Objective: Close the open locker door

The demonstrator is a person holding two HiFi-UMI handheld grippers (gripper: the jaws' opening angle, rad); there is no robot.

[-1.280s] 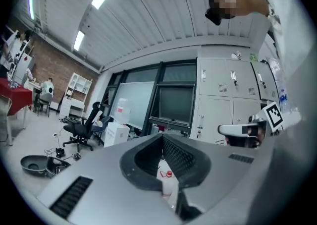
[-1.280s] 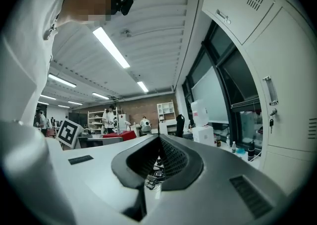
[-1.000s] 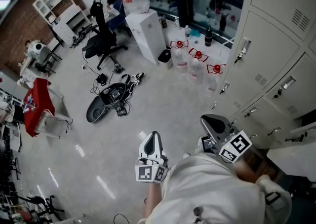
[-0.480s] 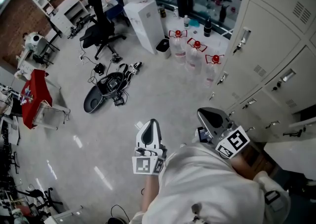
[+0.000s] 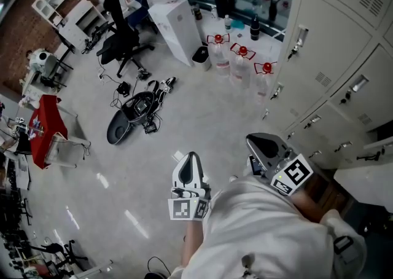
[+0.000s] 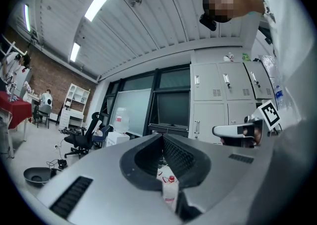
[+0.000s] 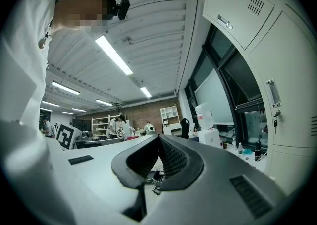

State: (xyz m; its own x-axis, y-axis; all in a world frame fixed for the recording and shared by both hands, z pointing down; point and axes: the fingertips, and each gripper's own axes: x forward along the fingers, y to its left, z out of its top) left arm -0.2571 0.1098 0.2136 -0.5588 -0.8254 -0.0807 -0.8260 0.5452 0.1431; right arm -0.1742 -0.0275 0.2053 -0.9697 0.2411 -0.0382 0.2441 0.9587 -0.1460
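A bank of cream lockers runs along the right of the head view. At the lower right a white door panel stands out from the row, with a dark brownish opening beside it. My right gripper is held close to my body, shut and empty, a short way left of that opening. My left gripper hangs over the floor, also shut with nothing in it. In the left gripper view the jaws meet at the tip, closed lockers behind. The right gripper's jaws meet too, a locker beside them.
Three water jugs with red caps stand on the floor by the lockers. A white cabinet, a black office chair and a black device with cables lie farther left. A red-covered table is at the far left.
The head view has shifted slightly and the right gripper has risen a little. Both grippers stay shut near my body.
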